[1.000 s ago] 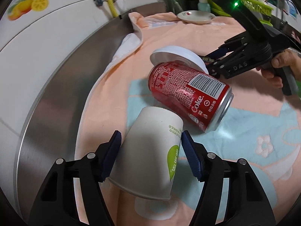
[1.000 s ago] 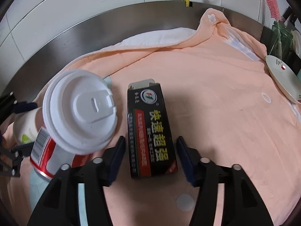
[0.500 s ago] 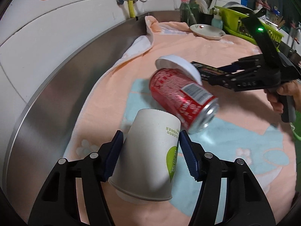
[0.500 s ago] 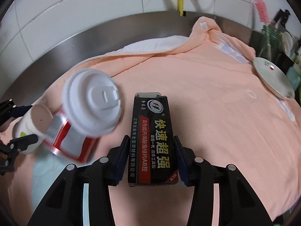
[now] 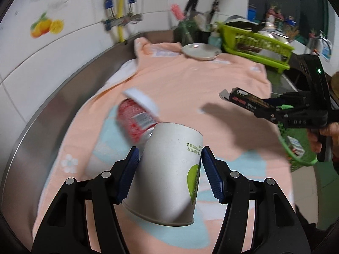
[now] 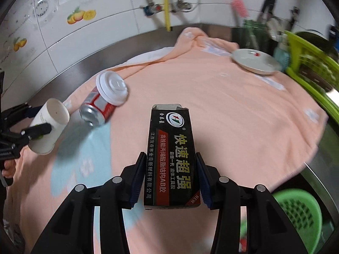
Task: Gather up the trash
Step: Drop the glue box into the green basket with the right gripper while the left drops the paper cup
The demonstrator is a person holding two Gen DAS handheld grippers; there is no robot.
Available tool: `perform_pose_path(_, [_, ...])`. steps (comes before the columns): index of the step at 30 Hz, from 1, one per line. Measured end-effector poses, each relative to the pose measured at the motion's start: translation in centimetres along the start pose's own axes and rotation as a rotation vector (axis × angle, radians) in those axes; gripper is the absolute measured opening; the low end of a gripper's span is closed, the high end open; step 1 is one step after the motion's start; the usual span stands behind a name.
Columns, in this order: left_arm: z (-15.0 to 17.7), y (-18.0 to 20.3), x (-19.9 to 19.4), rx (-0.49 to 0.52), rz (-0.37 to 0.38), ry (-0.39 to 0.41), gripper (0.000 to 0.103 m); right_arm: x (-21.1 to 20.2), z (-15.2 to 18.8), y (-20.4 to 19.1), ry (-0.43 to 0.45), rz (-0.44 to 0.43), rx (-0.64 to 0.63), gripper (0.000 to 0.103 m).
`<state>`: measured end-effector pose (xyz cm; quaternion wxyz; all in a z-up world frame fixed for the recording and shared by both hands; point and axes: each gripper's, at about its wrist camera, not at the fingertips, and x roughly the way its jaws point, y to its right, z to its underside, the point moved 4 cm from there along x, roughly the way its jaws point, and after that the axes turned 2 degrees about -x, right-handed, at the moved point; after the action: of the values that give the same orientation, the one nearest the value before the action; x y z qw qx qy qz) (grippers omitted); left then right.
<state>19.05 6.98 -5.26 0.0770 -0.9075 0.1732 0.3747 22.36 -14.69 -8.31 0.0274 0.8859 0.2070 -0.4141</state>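
The left gripper (image 5: 169, 169) clamps a paper cup (image 5: 167, 173) above the towel (image 5: 190, 80), a can (image 6: 96, 109) and lid (image 6: 111, 90) lie beside, the right gripper (image 6: 168, 177) clamps a black box (image 6: 171, 156), basket (image 6: 296, 213) far right.

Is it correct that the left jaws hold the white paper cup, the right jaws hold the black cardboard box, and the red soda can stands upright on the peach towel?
Not quite. The red soda can lies on its side on the peach towel, as the right wrist view shows. The rest holds: the left gripper grips the white paper cup, and the right gripper grips the black cardboard box.
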Motion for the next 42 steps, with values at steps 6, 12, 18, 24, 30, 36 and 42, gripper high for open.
perform_pose_path(6, [-0.9, 6.6, -0.8, 0.03, 0.078, 0.014, 0.06, -5.8, 5.3, 4.6, 0.018, 0.088, 0.064, 0.045])
perform_pose_path(12, [-1.8, 14.2, 0.0, 0.07, 0.161, 0.013, 0.06, -9.4, 11.0, 10.9, -0.008, 0.193, 0.174, 0.045])
perform_pose_path(18, [-2.4, 21.3, 2.3, 0.088, 0.254, -0.017, 0.06, -10.8, 16.4, 16.1, -0.055, 0.268, 0.276, 0.045])
perform_pose_path(24, [-2.3, 27.7, 5.5, 0.116, 0.304, -0.068, 0.06, -10.6, 19.5, 18.5, -0.082, 0.272, 0.356, 0.045])
perform_pose_path(30, [-2.0, 32.2, 8.8, 0.13, 0.327, -0.122, 0.061, -11.7, 20.9, 20.0, -0.063, 0.264, 0.402, 0.061])
perform_pose_path(36, [-1.7, 34.2, 10.8, 0.115, 0.346, -0.165, 0.062, -12.8, 20.8, 20.5, -0.045, 0.289, 0.389, 0.062])
perform_pose_path(42, [-0.9, 34.7, 11.2, 0.121, 0.352, -0.179, 0.075, -13.7, 20.6, 20.2, -0.021, 0.298, 0.378, 0.062])
